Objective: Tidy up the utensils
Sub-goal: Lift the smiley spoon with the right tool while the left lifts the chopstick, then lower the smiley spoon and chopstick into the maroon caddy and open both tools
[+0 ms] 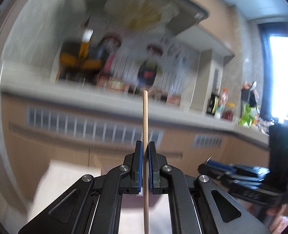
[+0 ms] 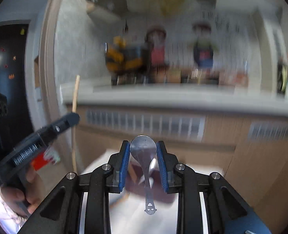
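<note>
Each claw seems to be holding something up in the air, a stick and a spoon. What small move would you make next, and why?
Probably carry both toward wherever the utensils belong. The left claw is shut on the chopstick, the right claw on the spoon, and no holder is in view.

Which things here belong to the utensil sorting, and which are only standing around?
Job:
- chopstick, clamped upright in the left gripper
- spoon, bowl gripped by the right gripper

Just there:
- bottles on the counter
- blurred figures on the wall behind
- window
</note>
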`<action>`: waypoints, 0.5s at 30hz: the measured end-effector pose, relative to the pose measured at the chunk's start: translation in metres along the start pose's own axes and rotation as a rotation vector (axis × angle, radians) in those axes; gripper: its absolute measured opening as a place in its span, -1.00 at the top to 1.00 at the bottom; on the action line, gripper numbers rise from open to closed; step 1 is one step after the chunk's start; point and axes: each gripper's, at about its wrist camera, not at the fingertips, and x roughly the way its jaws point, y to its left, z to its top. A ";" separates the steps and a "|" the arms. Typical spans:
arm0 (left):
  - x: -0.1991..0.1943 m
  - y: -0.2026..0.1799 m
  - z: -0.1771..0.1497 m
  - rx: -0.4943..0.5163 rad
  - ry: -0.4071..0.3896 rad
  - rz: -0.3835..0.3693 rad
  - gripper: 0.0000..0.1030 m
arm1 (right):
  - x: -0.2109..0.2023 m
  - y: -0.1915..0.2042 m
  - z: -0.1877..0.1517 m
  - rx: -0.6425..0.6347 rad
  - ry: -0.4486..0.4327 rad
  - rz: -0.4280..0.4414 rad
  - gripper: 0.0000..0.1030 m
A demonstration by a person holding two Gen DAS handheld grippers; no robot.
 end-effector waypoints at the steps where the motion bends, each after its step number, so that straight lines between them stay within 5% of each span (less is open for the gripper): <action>1: 0.002 -0.004 0.011 0.020 -0.034 -0.003 0.90 | -0.001 0.001 0.014 -0.014 -0.039 -0.023 0.51; 8: 0.035 -0.008 0.057 0.093 -0.162 0.002 0.90 | 0.022 -0.015 0.044 -0.020 -0.083 -0.051 0.51; 15: 0.089 0.015 0.037 0.075 -0.087 0.033 0.90 | 0.084 -0.041 0.014 0.036 0.022 -0.034 0.51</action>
